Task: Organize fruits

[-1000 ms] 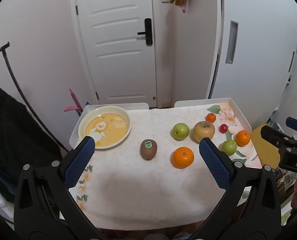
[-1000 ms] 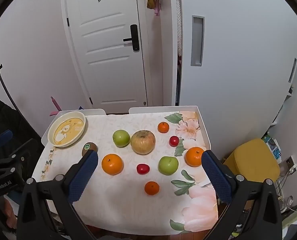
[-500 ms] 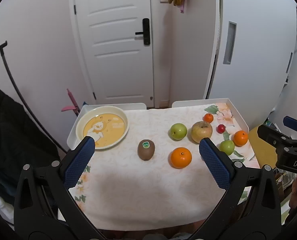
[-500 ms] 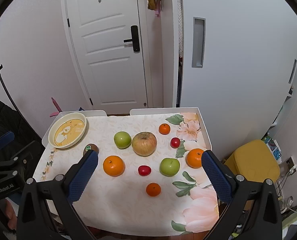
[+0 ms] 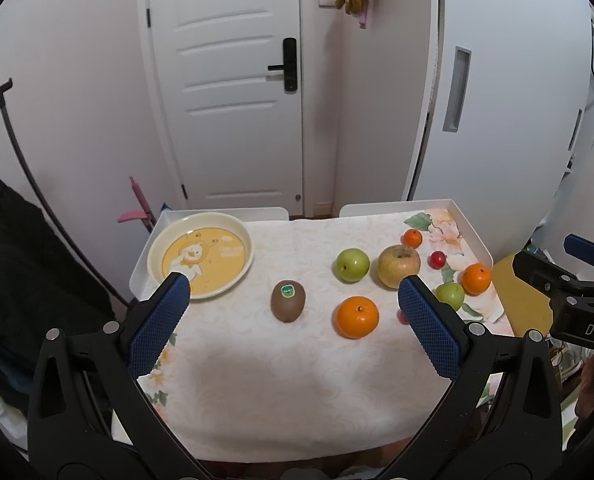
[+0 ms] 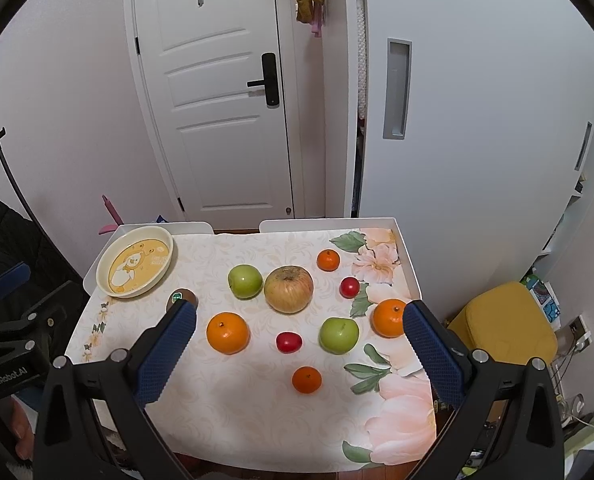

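Your left gripper (image 5: 293, 306) hangs above the near edge of the table (image 6: 257, 412), jaws wide apart and holding nothing; your right gripper (image 6: 299, 336) does the same, jaws also spread and bare.

In the left wrist view, the plate (image 5: 239, 268) sits at centre left of the frame, nothing in it, its near rim partly behind the left blue pad; the kiwi (image 5: 288, 301) stands at the frame's centre, between the pads; a large orange (image 5: 357, 317) lies just right of it; above that, a green apple (image 5: 352, 265) and a big yellow-brown apple (image 5: 399, 266) sit side by side, close but whether touching you cannot tell.

In the right wrist view, the fruit spreads across the middle of the frame: a small orange (image 6: 328, 260) at the top, a red fruit (image 6: 349, 287) to its lower right, a second green apple (image 6: 338, 335) and second large orange (image 6: 390, 318) at centre right, another red fruit (image 6: 288, 342) in the middle, and a small orange (image 6: 306, 379) lowest; none is on the plate.
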Demonstrator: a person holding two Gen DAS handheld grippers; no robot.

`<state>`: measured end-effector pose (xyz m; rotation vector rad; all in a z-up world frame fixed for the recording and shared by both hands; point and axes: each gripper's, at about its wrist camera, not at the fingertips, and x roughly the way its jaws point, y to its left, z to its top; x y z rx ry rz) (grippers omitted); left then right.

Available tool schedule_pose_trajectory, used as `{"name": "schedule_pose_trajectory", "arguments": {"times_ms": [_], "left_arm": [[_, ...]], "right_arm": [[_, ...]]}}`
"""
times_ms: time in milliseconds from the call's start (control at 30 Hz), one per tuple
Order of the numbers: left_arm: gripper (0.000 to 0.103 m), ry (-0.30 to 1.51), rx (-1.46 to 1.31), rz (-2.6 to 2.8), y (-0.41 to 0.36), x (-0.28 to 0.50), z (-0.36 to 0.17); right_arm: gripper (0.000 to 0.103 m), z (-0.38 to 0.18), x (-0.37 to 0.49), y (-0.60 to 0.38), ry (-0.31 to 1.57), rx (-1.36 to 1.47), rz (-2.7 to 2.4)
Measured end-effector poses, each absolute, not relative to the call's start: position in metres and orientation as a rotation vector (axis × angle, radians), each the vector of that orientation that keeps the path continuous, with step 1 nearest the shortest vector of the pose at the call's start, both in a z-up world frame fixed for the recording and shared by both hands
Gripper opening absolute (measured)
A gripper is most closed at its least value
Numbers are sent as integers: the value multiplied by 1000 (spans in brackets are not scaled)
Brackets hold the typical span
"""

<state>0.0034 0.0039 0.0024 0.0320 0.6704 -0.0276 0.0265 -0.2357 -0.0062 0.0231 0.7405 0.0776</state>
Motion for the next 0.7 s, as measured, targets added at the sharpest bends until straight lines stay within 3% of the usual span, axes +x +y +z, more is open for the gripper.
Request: {"name": "schedule_pose_trajectory", "arguments": {"times_ms": [700], "left_arm": [[103,670,32,-31,5,5,3]], "right_arm": [[103,-7,25,-236,732,23,84]]}}
